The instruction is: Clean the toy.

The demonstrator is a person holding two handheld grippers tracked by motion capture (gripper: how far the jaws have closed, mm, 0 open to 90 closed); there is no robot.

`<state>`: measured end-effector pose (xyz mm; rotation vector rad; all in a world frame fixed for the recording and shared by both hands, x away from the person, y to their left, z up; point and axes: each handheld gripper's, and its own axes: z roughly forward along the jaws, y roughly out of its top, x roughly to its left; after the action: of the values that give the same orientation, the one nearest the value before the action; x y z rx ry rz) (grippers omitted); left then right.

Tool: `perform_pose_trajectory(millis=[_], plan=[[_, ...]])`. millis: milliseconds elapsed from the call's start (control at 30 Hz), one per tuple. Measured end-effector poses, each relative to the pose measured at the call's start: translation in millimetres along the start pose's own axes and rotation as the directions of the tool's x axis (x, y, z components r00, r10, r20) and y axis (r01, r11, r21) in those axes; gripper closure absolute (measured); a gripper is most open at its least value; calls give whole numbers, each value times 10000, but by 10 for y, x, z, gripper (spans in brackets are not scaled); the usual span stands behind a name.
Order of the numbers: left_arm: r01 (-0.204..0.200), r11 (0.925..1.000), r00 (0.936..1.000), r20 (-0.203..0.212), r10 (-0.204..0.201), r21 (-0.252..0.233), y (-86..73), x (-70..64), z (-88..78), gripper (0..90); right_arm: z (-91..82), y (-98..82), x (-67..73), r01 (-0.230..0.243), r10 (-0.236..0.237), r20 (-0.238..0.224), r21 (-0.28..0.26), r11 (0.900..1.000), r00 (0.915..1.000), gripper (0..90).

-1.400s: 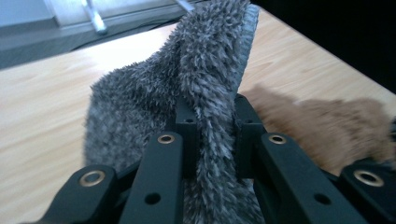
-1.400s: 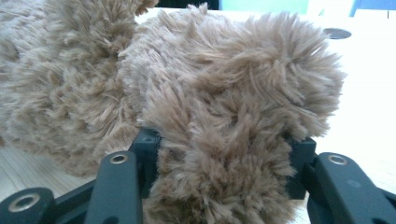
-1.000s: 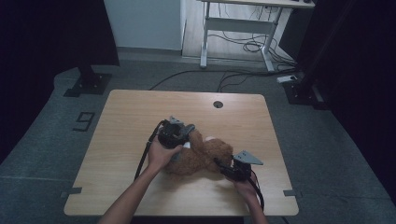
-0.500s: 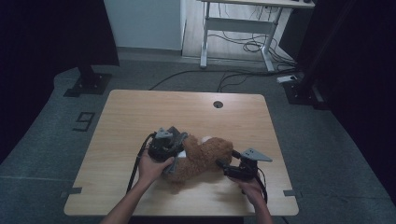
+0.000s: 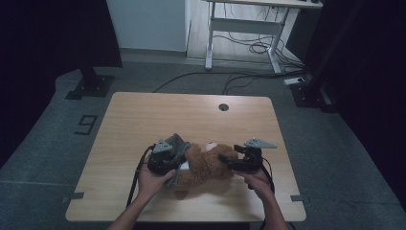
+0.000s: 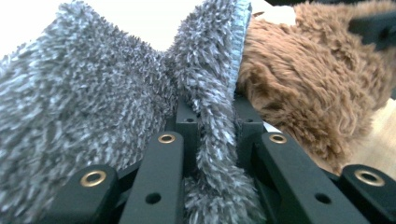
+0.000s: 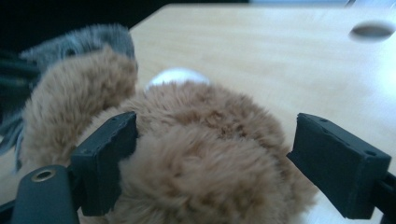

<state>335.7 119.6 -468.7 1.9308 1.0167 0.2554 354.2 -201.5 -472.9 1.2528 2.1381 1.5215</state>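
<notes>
The brown plush bear (image 5: 207, 165) lay near the worktop's (image 5: 143, 115) front edge — soft, light, squashy. The left claw (image 6: 211, 135) was clamped on its grey fleecy cloth (image 6: 93, 107); the right claw (image 7: 215, 172) had just been opening, jaws apart around the bear's head. Gripping a thick fold would probably hold best.

The teddy bear (image 5: 206, 165) is shaggy golden brown with a white muzzle. The fuzzy cloth (image 6: 93, 102) is mottled grey with a pale blue edge. The fingers (image 7: 341, 163) are matt black, the surface (image 5: 191, 115) pale wood grain, and the floor (image 5: 48, 143) dull grey.
</notes>
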Motion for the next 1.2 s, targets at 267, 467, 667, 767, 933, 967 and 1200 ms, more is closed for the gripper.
perform_pose_trajectory(millis=[267, 467, 667, 767, 933, 967, 1200], plan=[[82, 9993, 9985, 549, -63, -355, -106, -34, -66, 764, 39, -328, -123, -485, 599, -721, 1504, 9874, 9956, 150], [1, 9975, 9997, 238, 15, -700, -168, -11, -16, 769, 73, -494, -82, -148, 279, -970, 1331, 9910, 9949, 320], [270, 9970, 9996, 107, -263, -720, -108, 77, 100, 771, 124, -498, -9, 357, -359, 10, 914, 9952, 9994, 396], [501, 9960, 9985, 250, -483, -735, -100, 112, 115, 771, 131, -499, -22, 199, -198, -27, 763, 9969, 9998, 404], [556, 9961, 9964, 677, -509, -687, -142, 92, 9, 771, 69, -491, -88, -657, 734, -851, 898, 9938, 9937, 267], [698, 9952, 9946, 816, -641, -692, -143, 93, -33, 769, 63, -494, -82, -608, 692, -833, 992, 9932, 9941, 237], [789, 9913, 9967, -121, -806, -1055, -90, 262, -489, 762, 43, -570, 9, -203, 300, -712, 1327, 9909, 9970, 212]])
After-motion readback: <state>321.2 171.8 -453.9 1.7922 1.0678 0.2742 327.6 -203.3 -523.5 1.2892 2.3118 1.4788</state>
